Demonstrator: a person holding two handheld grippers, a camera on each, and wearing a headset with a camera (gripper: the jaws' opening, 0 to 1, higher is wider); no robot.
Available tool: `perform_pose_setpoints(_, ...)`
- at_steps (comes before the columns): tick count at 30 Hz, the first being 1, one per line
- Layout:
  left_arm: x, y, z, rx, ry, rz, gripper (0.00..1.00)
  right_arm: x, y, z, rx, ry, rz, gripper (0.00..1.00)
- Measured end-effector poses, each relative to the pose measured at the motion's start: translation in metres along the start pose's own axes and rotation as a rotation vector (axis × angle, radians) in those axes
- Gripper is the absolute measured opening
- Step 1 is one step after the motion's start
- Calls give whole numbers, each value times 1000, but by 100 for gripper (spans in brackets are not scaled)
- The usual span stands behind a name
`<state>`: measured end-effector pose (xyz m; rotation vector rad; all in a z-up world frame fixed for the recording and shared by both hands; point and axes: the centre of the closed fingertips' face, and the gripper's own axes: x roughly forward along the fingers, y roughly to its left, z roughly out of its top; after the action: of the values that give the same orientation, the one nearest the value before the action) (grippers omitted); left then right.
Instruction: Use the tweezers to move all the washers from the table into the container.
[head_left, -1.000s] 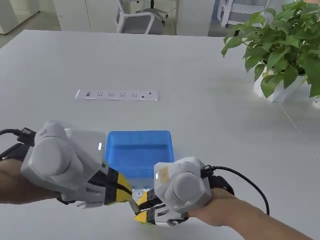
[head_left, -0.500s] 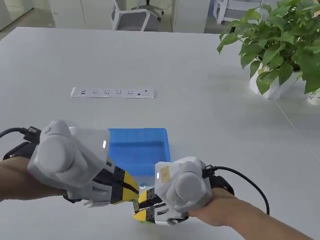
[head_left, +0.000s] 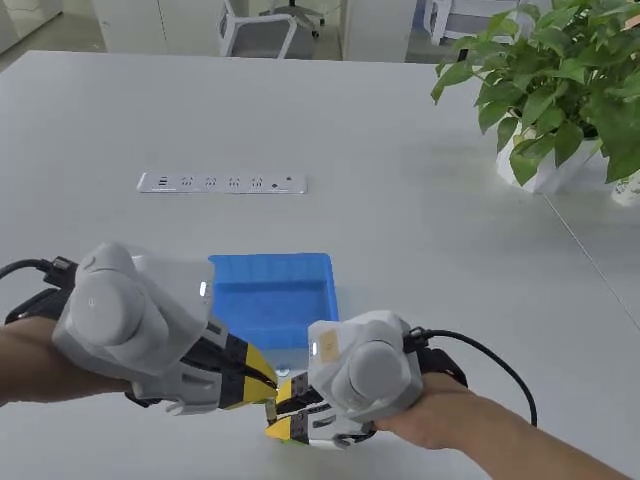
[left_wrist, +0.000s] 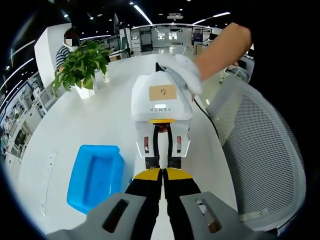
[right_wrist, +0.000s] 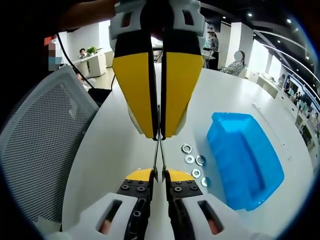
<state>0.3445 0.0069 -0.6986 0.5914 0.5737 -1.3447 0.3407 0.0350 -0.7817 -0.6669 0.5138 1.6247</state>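
Note:
Thin metal tweezers (right_wrist: 158, 155) run between the two grippers, which face each other tip to tip. My left gripper (right_wrist: 160, 136) has its yellow jaws shut on one end, and my right gripper (right_wrist: 159, 176) is shut on the other end. In the head view the left gripper (head_left: 268, 378) and the right gripper (head_left: 278, 412) meet just in front of the blue container (head_left: 270, 295). Several steel washers (right_wrist: 190, 159) lie on the table beside the container (right_wrist: 245, 155), to the right of the tweezers. One washer (head_left: 285, 372) shows between the gripper bodies.
A white power strip (head_left: 222, 183) lies beyond the container on the white table (head_left: 400, 200). A potted plant (head_left: 560, 90) stands at the far right. A grey mesh chair (left_wrist: 260, 160) sits at the table's near edge. Office chairs (head_left: 260, 30) stand past the far edge.
The head camera has tilted, so the whole scene sits a little differently. The left gripper's jaws have edged right, closer to the right gripper. Both stay shut.

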Motion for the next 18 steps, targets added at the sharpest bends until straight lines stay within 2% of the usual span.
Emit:
perform_pose_setpoints(3,-2,1,-1,11,14,-4,5,-1,-1,0,-1,1,-3,12)
perform_pose_setpoints(18,-5,11,0,29,26,8,5,-3,-15,3,-10,-1,-27,12)
